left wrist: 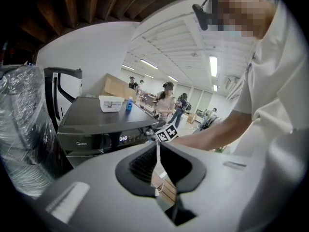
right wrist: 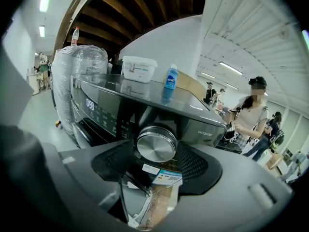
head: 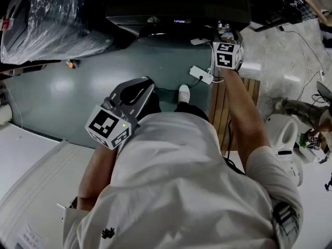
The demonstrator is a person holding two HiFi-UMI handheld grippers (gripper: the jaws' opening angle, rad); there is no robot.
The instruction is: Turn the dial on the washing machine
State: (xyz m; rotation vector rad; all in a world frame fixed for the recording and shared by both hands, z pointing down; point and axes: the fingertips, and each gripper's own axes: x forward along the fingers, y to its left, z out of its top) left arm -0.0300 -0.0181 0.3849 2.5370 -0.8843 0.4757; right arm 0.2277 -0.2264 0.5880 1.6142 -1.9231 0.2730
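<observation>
The dark washing machine (head: pixel 176 4) stands at the top of the head view, and its lit display (right wrist: pixel 90 104) shows digits. Its round silver dial (right wrist: pixel 155 144) sits between the black pads of my right gripper (right wrist: pixel 155 151), and both pads touch its sides. In the head view the right gripper (head: pixel 224 38) reaches the machine's front at arm's length and covers the dial. My left gripper (head: pixel 142 84) hangs back over the floor, shut and holding nothing; its pads (left wrist: pixel 145 161) meet in a thin line. From there the machine (left wrist: pixel 104 129) is well ahead.
A white box (right wrist: pixel 139 67) and a blue bottle (right wrist: pixel 171 77) stand on the machine's top. A plastic-wrapped bulk (head: pixel 57 19) is to its left. A power strip (head: pixel 201 75) and a wooden pallet (head: pixel 228 108) lie on the floor. People stand far behind.
</observation>
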